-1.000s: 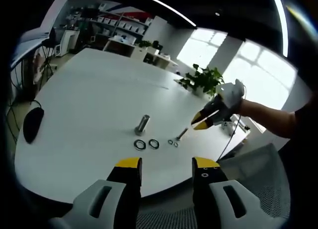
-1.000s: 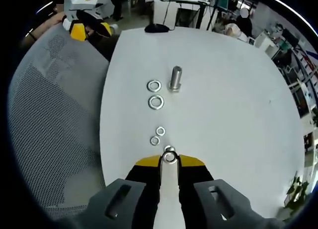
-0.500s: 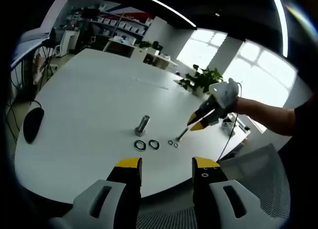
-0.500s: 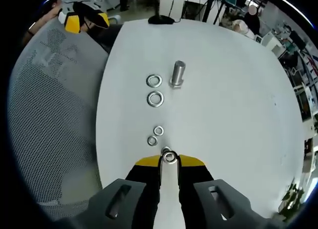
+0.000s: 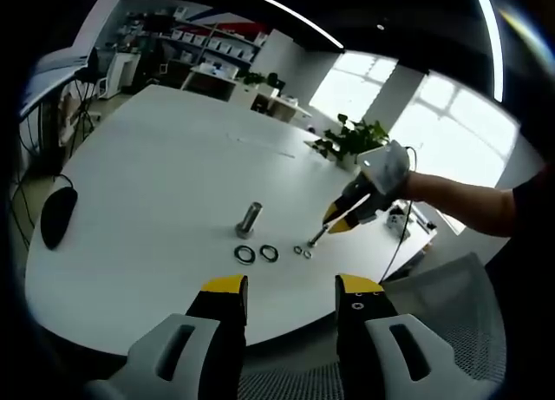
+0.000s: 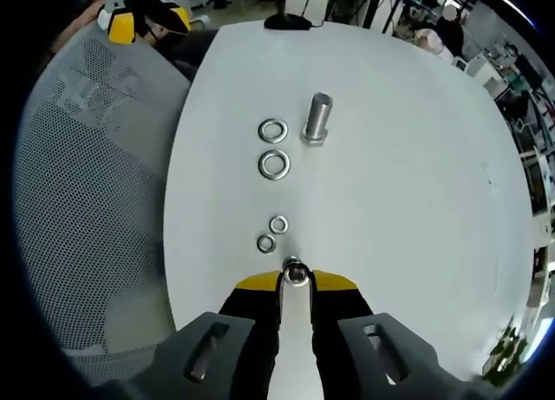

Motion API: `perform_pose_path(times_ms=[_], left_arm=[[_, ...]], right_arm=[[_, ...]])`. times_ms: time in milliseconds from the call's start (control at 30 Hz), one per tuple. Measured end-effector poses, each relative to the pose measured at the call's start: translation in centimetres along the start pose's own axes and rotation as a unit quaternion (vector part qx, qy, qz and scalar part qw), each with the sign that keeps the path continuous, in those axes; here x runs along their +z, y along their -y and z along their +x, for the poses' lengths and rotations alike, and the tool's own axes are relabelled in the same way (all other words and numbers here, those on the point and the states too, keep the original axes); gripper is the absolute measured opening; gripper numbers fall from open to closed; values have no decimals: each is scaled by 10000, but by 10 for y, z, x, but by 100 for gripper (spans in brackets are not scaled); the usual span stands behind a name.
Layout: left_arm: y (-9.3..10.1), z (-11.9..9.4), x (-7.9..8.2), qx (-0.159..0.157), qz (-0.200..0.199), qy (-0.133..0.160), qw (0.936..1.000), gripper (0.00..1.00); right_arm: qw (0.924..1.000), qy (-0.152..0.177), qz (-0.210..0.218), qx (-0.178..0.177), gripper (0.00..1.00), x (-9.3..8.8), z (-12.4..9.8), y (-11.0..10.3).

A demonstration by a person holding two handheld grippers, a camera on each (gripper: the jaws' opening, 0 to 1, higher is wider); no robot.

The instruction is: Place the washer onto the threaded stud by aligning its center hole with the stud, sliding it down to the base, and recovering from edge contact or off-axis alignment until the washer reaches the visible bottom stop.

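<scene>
Washers lie loose on the desk while the right gripper, clamped on a small stud, should set it upright; left gripper gapes empty.

I see silver washers and a silver bolt on the white tabletop. My right hand-held gripper has yellow tips. The chair mesh is grey and dotted.

Nothing here can be read: no lettering, label, brand, number or sign shows legibly in either the left gripper view or the right gripper view. The shelves and boxes at the far side of the room are too small and blurred to make out any writing.
</scene>
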State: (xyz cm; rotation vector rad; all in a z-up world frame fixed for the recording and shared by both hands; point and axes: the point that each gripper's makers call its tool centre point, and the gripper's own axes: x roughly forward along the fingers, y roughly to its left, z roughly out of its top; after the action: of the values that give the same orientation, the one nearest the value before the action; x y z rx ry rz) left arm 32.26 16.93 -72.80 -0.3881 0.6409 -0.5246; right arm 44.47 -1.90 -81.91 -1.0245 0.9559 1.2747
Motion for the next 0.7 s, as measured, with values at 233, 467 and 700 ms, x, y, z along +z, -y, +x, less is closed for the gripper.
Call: perform_pose_path(times_ms=[233, 467, 700], left_arm=[[0, 0, 0, 4, -4, 4, 10000, 39], [0, 0, 0, 1, -14, 9, 10000, 39], [-1, 0, -1, 4, -16, -10, 10000, 39]], right_arm=[[9999, -108, -44, 89, 14, -3, 11, -2], [9997, -206, -33, 151, 14, -6, 20, -3], [9992, -320, -13, 218, 14, -10, 30, -3]])
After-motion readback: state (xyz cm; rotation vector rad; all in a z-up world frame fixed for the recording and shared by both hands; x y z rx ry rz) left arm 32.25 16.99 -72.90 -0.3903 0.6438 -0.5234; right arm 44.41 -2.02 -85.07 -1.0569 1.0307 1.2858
